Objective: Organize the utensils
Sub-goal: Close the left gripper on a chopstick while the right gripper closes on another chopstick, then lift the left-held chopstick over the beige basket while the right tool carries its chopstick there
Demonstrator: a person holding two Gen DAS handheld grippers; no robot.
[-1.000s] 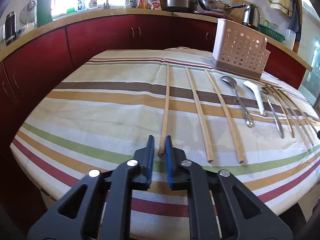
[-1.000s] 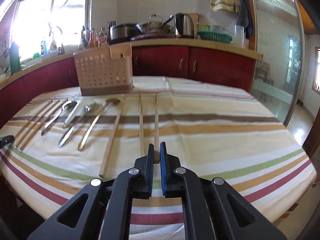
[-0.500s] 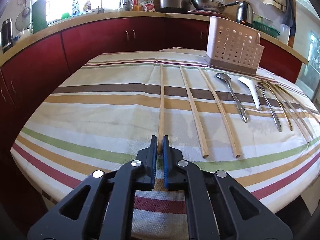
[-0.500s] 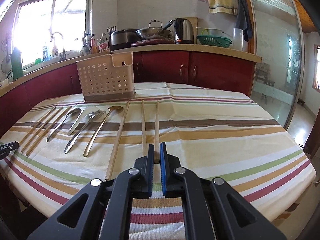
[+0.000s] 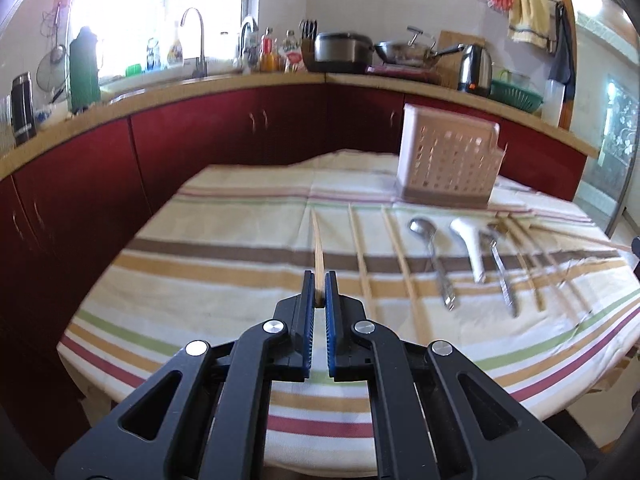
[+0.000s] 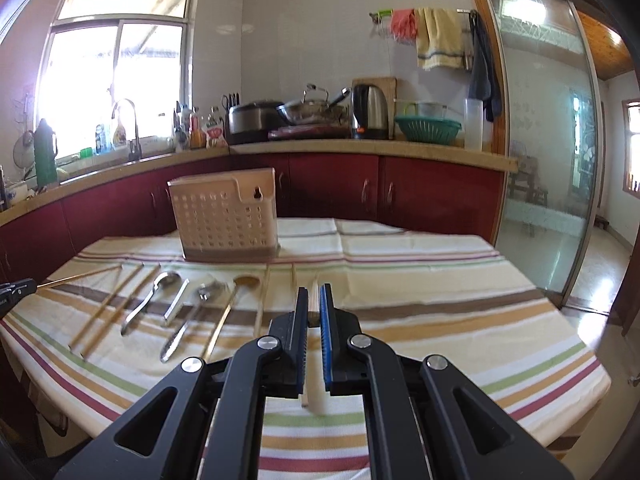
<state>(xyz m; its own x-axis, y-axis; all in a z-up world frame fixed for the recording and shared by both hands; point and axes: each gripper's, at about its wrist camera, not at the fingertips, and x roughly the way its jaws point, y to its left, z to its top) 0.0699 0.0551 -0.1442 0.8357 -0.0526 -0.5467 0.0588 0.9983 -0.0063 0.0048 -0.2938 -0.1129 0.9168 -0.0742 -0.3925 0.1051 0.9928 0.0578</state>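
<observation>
My left gripper (image 5: 319, 280) is shut on the near end of a wooden chopstick (image 5: 317, 240), which is lifted off the striped tablecloth (image 5: 220, 240) and points away toward the far side. My right gripper (image 6: 314, 296) is shut on another chopstick (image 6: 307, 394), whose near end sticks out below the jaws. The perforated beige utensil basket (image 5: 448, 164) (image 6: 226, 220) stands upright at the back of the table. At the left edge of the right wrist view, the left gripper (image 6: 14, 290) shows with its chopstick (image 6: 80, 275) raised.
Two more chopsticks (image 5: 362, 256), a metal spoon (image 5: 432, 256), a white spoon (image 5: 470, 248) and further utensils (image 5: 500, 276) lie in a row on the cloth. Red cabinets and a crowded counter (image 6: 360, 148) run behind the table. A glass door (image 6: 540, 160) is at the right.
Both grippers have risen, each lifting its chopstick's near end off the cloth. The left jaws closed fully on the stick. The other utensils have not moved.
</observation>
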